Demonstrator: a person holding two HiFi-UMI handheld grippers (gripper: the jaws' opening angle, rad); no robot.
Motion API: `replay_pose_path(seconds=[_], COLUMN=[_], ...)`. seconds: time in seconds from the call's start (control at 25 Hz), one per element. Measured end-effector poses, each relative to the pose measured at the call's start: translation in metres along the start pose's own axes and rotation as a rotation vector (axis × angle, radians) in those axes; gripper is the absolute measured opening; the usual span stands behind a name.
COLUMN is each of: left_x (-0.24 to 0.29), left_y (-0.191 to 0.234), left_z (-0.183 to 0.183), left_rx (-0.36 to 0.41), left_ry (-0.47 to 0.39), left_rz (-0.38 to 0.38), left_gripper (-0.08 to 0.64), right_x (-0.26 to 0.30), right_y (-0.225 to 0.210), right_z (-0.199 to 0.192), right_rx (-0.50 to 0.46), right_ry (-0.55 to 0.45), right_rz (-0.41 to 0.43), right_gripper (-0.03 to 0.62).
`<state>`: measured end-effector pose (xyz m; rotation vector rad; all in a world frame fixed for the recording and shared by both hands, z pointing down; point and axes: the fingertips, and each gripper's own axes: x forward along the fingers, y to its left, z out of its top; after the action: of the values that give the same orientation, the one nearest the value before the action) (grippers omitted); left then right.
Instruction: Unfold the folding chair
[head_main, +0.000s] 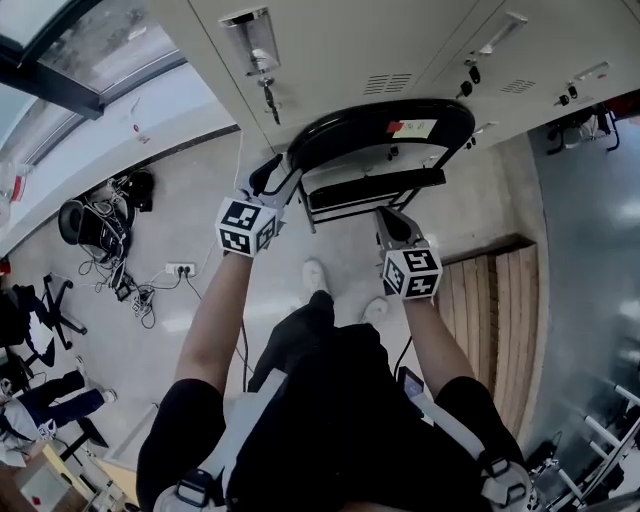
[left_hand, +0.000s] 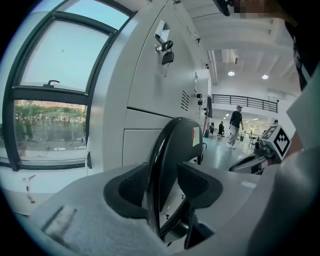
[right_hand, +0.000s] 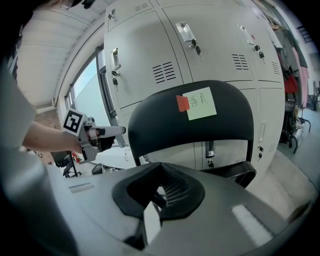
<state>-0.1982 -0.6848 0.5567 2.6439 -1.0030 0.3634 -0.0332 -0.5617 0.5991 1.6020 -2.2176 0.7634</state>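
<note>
A black folding chair (head_main: 380, 130) stands folded against grey lockers, its seat (head_main: 375, 188) tipped up under the backrest. A yellow note with a red tag (right_hand: 199, 104) is stuck on the backrest (right_hand: 200, 125). My left gripper (head_main: 285, 175) is at the backrest's left edge. In the left gripper view its jaws (left_hand: 162, 187) stand open with that edge (left_hand: 172, 145) between them, a gap showing at the right pad. My right gripper (head_main: 392, 218) hangs just in front of the seat's right side, shut and empty (right_hand: 162, 192), apart from the chair.
Grey lockers (head_main: 400, 50) with keys in their locks rise right behind the chair. A wooden slatted platform (head_main: 495, 310) lies to the right, a power strip with cables (head_main: 180, 268) to the left. My shoes (head_main: 315, 272) are on the floor below the chair. A window (left_hand: 50, 100) is at the left.
</note>
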Motion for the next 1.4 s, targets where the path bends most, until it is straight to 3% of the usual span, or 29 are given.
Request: replay_pose_path(seconds=[0.16, 0.48, 0.64, 0.96, 1.16, 1.24, 1.4], left_x=[0.018, 0.042, 0.044, 0.04, 0.03, 0.026, 0.022], left_y=[0.003, -0.003, -0.006, -0.011, -0.022, -0.027, -0.031], left_z=[0.007, 0.006, 0.003, 0.004, 0.002, 0.001, -0.001], left_rx=[0.034, 0.101, 0.162, 0.172, 0.181, 0.181, 0.18], left_ry=[0.02, 0.089, 0.092, 0.056, 0.043, 0.042, 0.044], left_rz=[-0.038, -0.125, -0.116, -0.112, -0.127, -0.137, -0.141], left_gripper=[0.224, 0.225, 0.225, 0.207, 0.207, 0.207, 0.207], right_x=[-0.008, -0.023, -0.023, -0.005, 0.008, 0.018, 0.039], right_y=[-0.008, -0.019, -0.025, -0.026, -0.047, -0.051, -0.046], right_z=[-0.006, -0.021, -0.029, -0.037, -0.053, -0.056, -0.06], right_rx=[0.03, 0.08, 0.097, 0.16, 0.404, 0.429, 0.407], right_ry=[-0.007, -0.003, 0.01, 0.022, 0.023, 0.044, 0.102], right_rz=[-0.035, -0.081, -0.088, -0.102, -0.198, -0.213, -0.242], right_gripper=[0.006, 0.006, 0.006, 0.006, 0.007, 0.13, 0.218])
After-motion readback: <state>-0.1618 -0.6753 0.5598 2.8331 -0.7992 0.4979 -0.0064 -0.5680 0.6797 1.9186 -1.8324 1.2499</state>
